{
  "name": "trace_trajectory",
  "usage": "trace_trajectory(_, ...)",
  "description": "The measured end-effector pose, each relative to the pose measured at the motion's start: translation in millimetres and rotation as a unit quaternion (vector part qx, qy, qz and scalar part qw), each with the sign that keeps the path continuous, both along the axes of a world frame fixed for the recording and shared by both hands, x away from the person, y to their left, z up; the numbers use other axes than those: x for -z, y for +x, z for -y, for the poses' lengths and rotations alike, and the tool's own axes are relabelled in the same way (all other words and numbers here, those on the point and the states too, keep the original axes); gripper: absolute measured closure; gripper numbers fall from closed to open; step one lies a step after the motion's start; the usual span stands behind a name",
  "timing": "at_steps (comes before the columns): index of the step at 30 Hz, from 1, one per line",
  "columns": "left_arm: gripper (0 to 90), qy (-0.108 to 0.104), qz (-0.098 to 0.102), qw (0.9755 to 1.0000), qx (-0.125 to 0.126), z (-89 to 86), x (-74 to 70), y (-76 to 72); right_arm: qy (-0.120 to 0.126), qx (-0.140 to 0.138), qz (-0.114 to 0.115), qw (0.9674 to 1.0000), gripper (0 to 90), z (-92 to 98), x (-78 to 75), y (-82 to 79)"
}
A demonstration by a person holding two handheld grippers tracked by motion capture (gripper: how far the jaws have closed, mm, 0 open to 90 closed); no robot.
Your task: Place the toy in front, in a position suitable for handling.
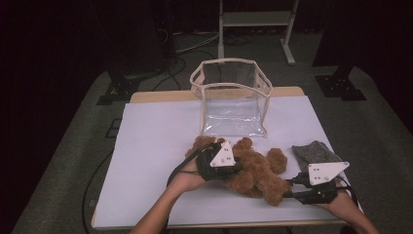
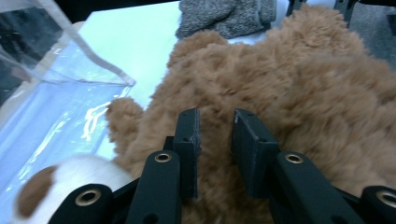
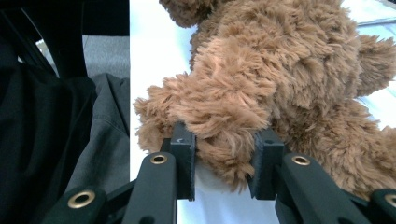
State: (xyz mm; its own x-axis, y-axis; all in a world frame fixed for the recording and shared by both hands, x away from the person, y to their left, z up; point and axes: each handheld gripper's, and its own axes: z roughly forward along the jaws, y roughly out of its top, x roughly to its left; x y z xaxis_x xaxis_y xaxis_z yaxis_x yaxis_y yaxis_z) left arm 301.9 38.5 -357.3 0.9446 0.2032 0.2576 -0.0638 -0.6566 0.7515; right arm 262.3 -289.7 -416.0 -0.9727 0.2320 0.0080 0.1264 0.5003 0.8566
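The brown teddy bear [image 1: 253,170] lies in the lower middle of the high view, in front of the clear bag [image 1: 233,97]. The left gripper [image 1: 220,163] pinches its fur; the right gripper [image 3: 224,154] clamps one paw. A grey cloth [image 1: 314,152] lies just right.

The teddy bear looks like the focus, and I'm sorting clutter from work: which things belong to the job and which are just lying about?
In the job:
teddy bear
left claw, shut on its fur
right claw, shut on a limb

Lying about:
clear bag
grey cloth
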Motion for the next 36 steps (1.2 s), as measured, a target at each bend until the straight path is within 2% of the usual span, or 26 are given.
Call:
trace_trajectory(7,67.1,-0.001,0.003,0.9999,-0.014,-20.6,-7.9,1.5,-0.028,-0.006,0.007,0.9996,67.0,2.2,-5.8,-2.4)
trace_trajectory(12,67.1,-0.012,-0.007,0.9998,-0.016,-34.3,-12.5,6.7,-0.03,-0.006,0.008,0.9995,67.0,1.7,-4.3,-4.7)
trace_trajectory(16,66.4,-0.017,-0.004,0.9995,-0.026,-42.3,-17.5,10.6,-0.036,-0.011,0.017,0.9991,67.0,1.0,-4.5,-4.6)
trace_trajectory(20,65.0,-0.01,-0.005,0.9995,-0.029,-50.2,-21.6,17.5,-0.044,-0.018,0.02,0.9987,66.7,0.4,-5.0,-5.5)
trace_trajectory(22,64.2,-0.006,-0.016,0.9994,-0.031,-52.3,-18.1,21.5,-0.047,-0.019,0.024,0.9984,66.6,-0.2,-5.8,-6.0)
trace_trajectory(26,63.2,0.023,-0.037,0.9984,-0.036,-56.5,-4.0,21.2,-0.061,-0.02,0.041,0.9971,66.7,-4.5,-11.1,-2.4)
trace_trajectory(29,64.6,0.015,-0.059,0.9976,-0.032,-64.5,2.9,16.2,-0.077,-0.024,0.052,0.9954,66.7,-8.0,-18.4,3.5)
trace_trajectory(32,64.6,0.007,-0.071,0.9971,-0.027,-70.9,11.6,7.7,-0.094,-0.024,0.059,0.9936,66.7,-10.2,-27.4,10.2)
trace_trajectory(36,64.2,0.003,-0.074,0.9969,-0.025,-73.1,14.4,4.3,-0.124,-0.024,0.082,0.9886,66.7,-15.5,-40.1,17.3)
